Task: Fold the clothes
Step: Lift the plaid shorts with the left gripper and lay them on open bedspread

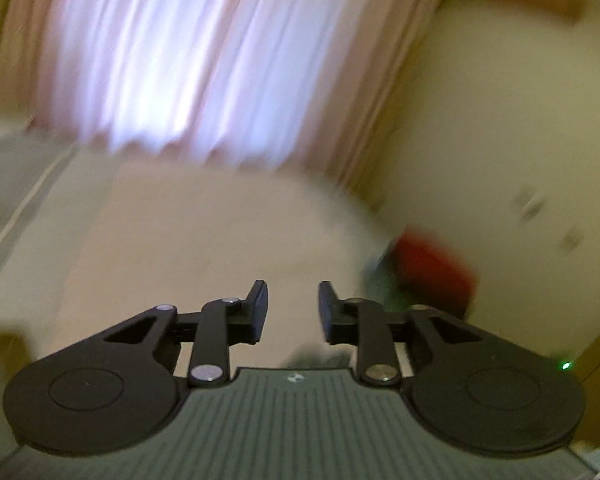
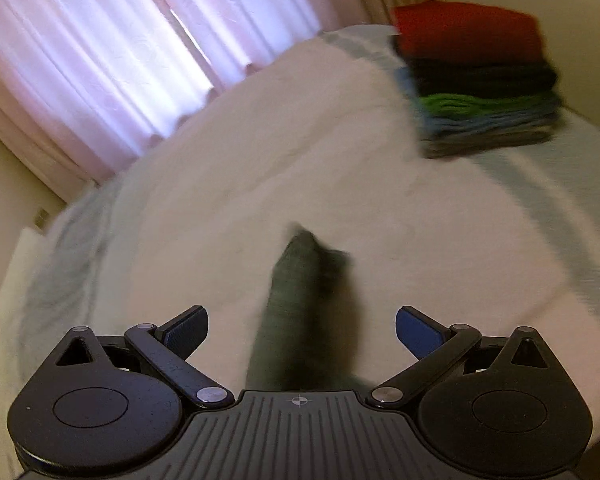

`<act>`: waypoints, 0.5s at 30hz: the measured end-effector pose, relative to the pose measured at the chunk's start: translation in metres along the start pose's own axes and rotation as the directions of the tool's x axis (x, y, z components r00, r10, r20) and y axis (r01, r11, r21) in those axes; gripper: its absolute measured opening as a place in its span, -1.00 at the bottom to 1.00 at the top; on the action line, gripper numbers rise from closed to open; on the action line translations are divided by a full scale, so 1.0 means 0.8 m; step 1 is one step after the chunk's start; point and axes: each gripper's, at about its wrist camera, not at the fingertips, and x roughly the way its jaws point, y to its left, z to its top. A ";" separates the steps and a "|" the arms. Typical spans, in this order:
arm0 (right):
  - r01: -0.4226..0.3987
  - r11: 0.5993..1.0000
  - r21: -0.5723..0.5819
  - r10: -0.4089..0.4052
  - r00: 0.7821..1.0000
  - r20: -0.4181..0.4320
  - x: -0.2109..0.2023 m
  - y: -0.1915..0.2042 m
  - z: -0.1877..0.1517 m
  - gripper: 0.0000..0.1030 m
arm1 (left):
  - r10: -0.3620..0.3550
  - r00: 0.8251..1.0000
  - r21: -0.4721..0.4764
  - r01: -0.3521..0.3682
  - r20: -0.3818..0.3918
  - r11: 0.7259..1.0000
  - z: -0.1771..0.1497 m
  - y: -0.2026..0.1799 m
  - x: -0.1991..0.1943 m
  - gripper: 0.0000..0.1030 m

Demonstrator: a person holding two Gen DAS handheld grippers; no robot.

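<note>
Both views are blurred. The right hand-held gripper (image 2: 302,334) is spread wide, released, with nothing between its blue pads (image 2: 414,336). It hangs over a bed (image 2: 228,184) covered by a white sheet. Below it lies a dark grey garment (image 2: 300,312), a narrow strip running from the gripper's body out toward the middle of the bed, apart from both pads. At the far right corner of the bed stands a stack of folded clothes (image 2: 480,80), red on top, then dark, green, blue and grey layers. Pale curtains (image 2: 100,52) hang beyond the far edge.

The left hand-held gripper (image 1: 293,310) has its jaws parted a little and holds nothing; only a bit of grey cloth shows low between its arms. The stack appears as a red and green smear (image 1: 428,268) near its right finger.
</note>
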 end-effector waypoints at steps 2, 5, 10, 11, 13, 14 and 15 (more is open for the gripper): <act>0.021 1.000 -0.021 -0.022 0.999 -0.035 -0.005 -0.016 -0.014 0.99 | 0.091 0.988 0.009 -0.091 -0.126 0.996 -0.041 -0.015 0.027 -0.47; 0.046 0.997 -0.054 -0.051 0.995 -0.089 -0.012 -0.038 -0.035 0.99 | 0.150 0.955 0.003 -0.155 -0.257 0.988 -0.092 -0.031 0.054 -0.45; 0.022 0.996 -0.081 -0.036 0.985 -0.168 -0.011 -0.042 -0.060 0.99 | 0.212 0.905 0.064 -0.203 -0.369 0.977 -0.144 -0.058 0.074 -0.32; 0.020 0.996 -0.086 -0.035 0.983 -0.180 -0.009 -0.041 -0.063 0.99 | 0.237 0.897 0.106 -0.212 -0.373 0.971 -0.146 -0.066 0.078 -0.28; 0.015 0.994 -0.107 -0.037 0.978 -0.204 -0.003 -0.036 -0.070 0.99 | 0.268 0.888 0.158 -0.224 -0.374 0.962 -0.152 -0.079 0.078 -0.25; 0.013 0.994 -0.113 -0.037 0.976 -0.215 0.001 -0.034 -0.074 0.99 | 0.280 0.884 0.178 -0.228 -0.374 0.957 -0.156 -0.086 0.076 -0.23; 0.012 0.994 -0.112 -0.037 0.974 -0.225 0.004 -0.033 -0.078 0.99 | 0.293 0.880 0.198 -0.233 -0.373 0.952 -0.160 -0.092 0.074 -0.21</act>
